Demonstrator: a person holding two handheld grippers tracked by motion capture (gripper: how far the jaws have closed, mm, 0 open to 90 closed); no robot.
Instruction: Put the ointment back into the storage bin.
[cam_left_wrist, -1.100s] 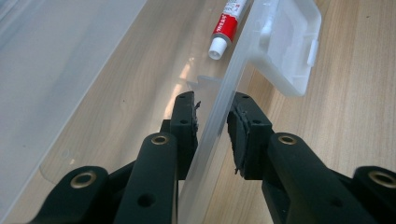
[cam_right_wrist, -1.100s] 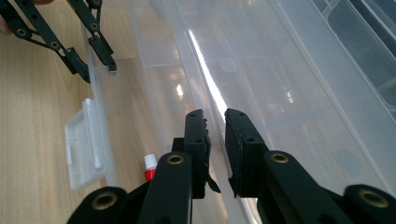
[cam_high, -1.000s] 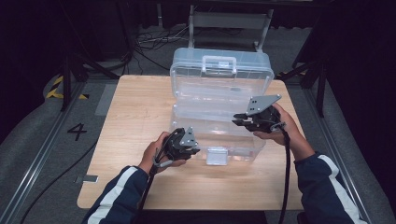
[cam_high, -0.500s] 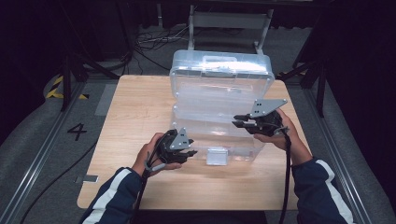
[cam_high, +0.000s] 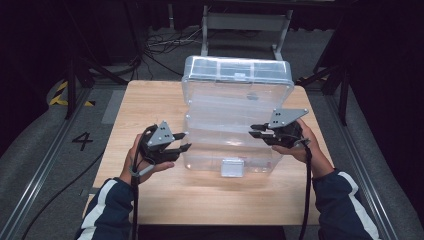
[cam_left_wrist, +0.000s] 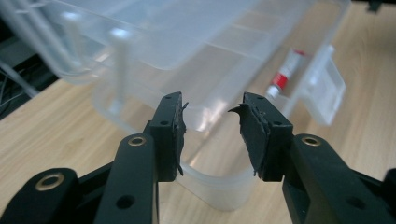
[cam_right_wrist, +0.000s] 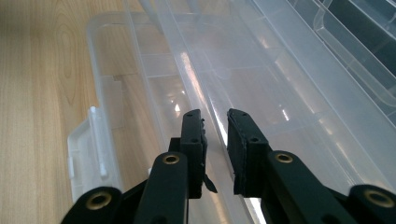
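clear box between both parted grippers, left and right (lid raised)

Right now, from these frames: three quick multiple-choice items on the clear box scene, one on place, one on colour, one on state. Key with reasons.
1. Where does the small tube lie?
A. inside the clear plastic organizer box
B. on the floor
C. between the left gripper's jaws

2. What colour is the latch tab at the box's front?
A. red
B. translucent white
C. black

3. How is the lid?
A. latched shut
B. taken off, lying on the wooden table
C. raised open

Key: 1 A, the left gripper view shows it behind the box wall; 2 B, pale in the high view; 3 C, it stands up behind the base.
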